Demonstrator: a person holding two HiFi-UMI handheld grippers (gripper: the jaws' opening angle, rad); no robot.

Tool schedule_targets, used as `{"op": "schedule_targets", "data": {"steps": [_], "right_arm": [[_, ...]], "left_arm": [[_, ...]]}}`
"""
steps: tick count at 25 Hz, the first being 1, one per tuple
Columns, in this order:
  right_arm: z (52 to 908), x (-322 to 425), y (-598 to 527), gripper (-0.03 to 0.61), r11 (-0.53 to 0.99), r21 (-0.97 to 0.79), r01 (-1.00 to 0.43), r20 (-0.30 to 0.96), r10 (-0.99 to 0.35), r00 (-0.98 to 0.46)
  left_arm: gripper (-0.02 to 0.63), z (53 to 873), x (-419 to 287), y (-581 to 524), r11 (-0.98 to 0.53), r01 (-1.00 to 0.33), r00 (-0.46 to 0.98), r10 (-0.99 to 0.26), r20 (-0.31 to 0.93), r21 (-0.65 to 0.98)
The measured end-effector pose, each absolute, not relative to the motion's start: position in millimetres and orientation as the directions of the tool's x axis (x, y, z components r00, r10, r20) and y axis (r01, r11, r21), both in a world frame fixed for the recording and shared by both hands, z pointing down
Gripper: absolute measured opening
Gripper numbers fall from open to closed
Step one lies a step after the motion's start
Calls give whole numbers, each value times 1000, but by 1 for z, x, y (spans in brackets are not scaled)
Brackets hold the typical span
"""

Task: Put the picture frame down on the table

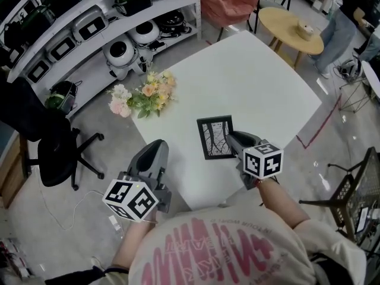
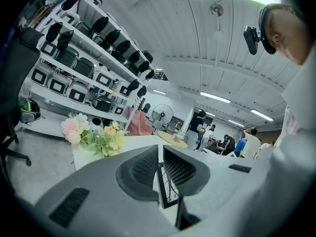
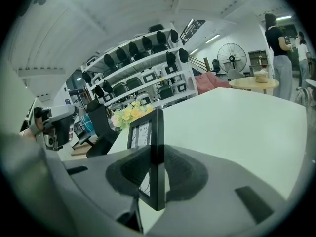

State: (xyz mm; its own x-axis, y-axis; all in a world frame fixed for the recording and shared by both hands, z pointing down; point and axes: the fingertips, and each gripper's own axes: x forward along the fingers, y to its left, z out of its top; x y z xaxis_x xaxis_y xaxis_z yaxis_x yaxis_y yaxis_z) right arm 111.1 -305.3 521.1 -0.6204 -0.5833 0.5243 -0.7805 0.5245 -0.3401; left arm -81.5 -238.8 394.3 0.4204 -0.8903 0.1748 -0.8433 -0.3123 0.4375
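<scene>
A black picture frame [image 1: 215, 136] with a line drawing in it sits over the near part of the white table [image 1: 249, 82]. My right gripper [image 1: 233, 138] is shut on its right edge. In the right gripper view the picture frame [image 3: 151, 132] stands edge-on between the jaws of the right gripper [image 3: 157, 168], and its lower edge is hidden, so contact with the table cannot be told. My left gripper [image 1: 157, 148] hangs off the table's near left edge, shut and holding nothing. In the left gripper view, the left gripper [image 2: 160, 164] points at the picture frame [image 2: 168, 187].
A bunch of flowers [image 1: 144, 95] lies at the table's left corner. Shelves of appliances [image 1: 89, 22] run along the far left, with a black office chair [image 1: 50, 150] below them. A round wooden table [image 1: 291, 25] and people stand beyond; a wire rack [image 1: 359, 200] is at right.
</scene>
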Motion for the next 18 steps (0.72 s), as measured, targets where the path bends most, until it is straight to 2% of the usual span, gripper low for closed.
{"op": "schedule_targets", "data": {"steps": [18], "right_arm": [[544,117,-318,91,419,-457,-785,548,-562,-619]], "left_arm": [[31,401,-92,-246,-307,-849,416,-891,184,431]]}}
